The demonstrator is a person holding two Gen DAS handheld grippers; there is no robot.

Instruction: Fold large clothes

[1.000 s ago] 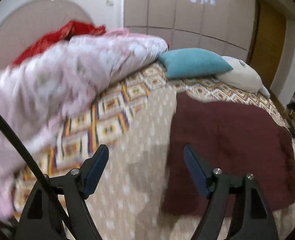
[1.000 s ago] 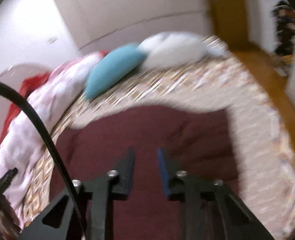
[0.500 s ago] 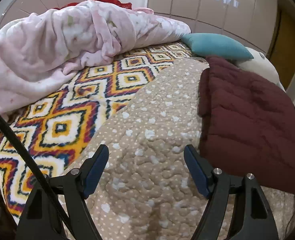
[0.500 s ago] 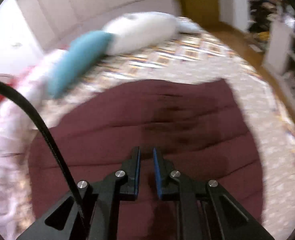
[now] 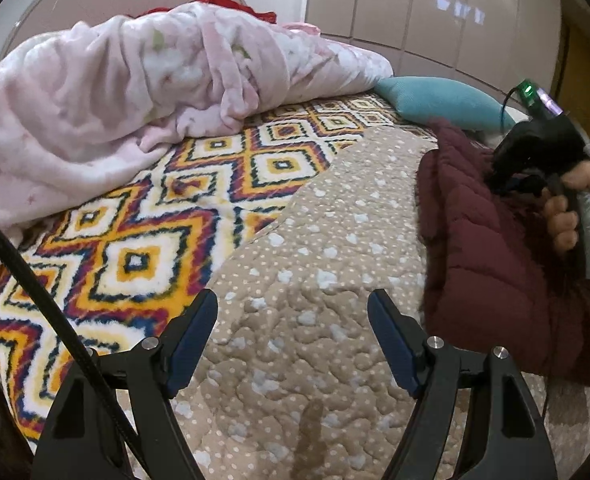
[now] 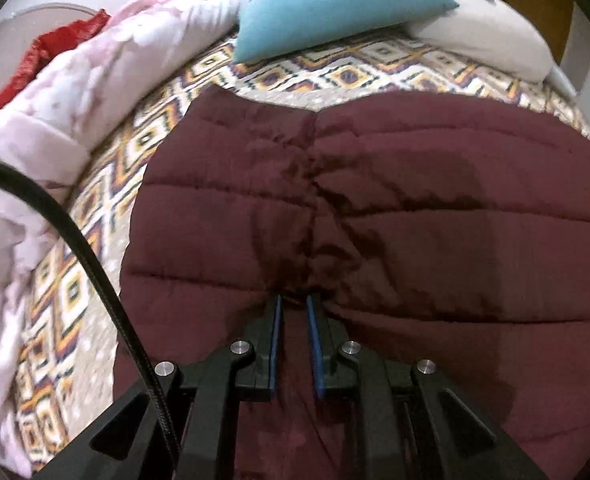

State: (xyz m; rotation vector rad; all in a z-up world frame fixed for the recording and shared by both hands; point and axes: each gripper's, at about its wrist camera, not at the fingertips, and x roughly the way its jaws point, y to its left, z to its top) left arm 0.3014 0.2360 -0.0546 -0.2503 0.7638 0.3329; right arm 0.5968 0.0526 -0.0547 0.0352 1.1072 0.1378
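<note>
- The maroon quilted jacket (image 6: 375,208) lies spread on the beige dotted quilt (image 5: 315,280) in the middle of the bed
- The right gripper (image 6: 293,304) has its jaws nearly together, pinching a small pucker of jacket fabric at the tips
- The left gripper (image 5: 293,336) hangs apart and empty over the quilt, just beside the jacket's near edge
- To fold well, I judge the left should take that edge level with the right, so both lift evenly
- The pink blanket (image 5: 115,100), teal pillow (image 6: 335,4) and white pillow (image 6: 491,36) crowd the bed's far side, so keep the fold short of them
</note>
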